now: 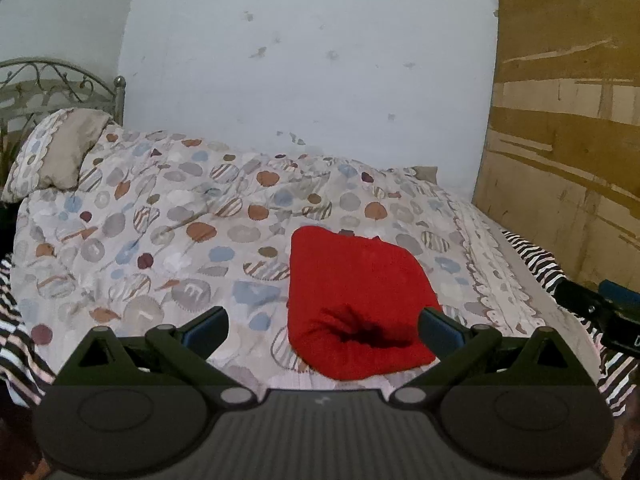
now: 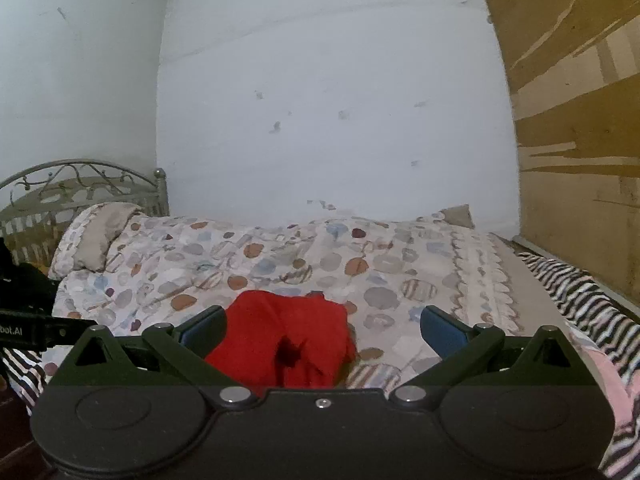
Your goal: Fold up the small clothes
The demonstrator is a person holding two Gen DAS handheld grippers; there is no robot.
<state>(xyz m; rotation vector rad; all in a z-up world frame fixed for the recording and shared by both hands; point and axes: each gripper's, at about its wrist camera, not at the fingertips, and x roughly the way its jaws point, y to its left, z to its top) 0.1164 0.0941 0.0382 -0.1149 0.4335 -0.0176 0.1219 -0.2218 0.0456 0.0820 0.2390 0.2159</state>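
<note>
A red garment [image 1: 356,300] lies folded into a rough rectangle on the patterned bedspread [image 1: 160,220], with a dark crease near its front edge. My left gripper [image 1: 324,330] is open above the bed's near side, and the garment's front part shows between its blue-padded fingers. The right gripper's body [image 1: 600,316] shows at the far right edge of the left wrist view. In the right wrist view the same red garment [image 2: 288,336] lies low and left of centre. My right gripper [image 2: 324,330] is open over it, holding nothing. The left gripper's body [image 2: 28,320] shows at the left edge.
A pillow [image 1: 56,152] rests against a metal headboard [image 1: 48,84] at the far left. A pale wall [image 1: 300,60] runs behind the bed. A brown cardboard panel [image 1: 568,120] stands at the right. A black-and-white striped cloth [image 1: 536,260] lies along the bed's right edge.
</note>
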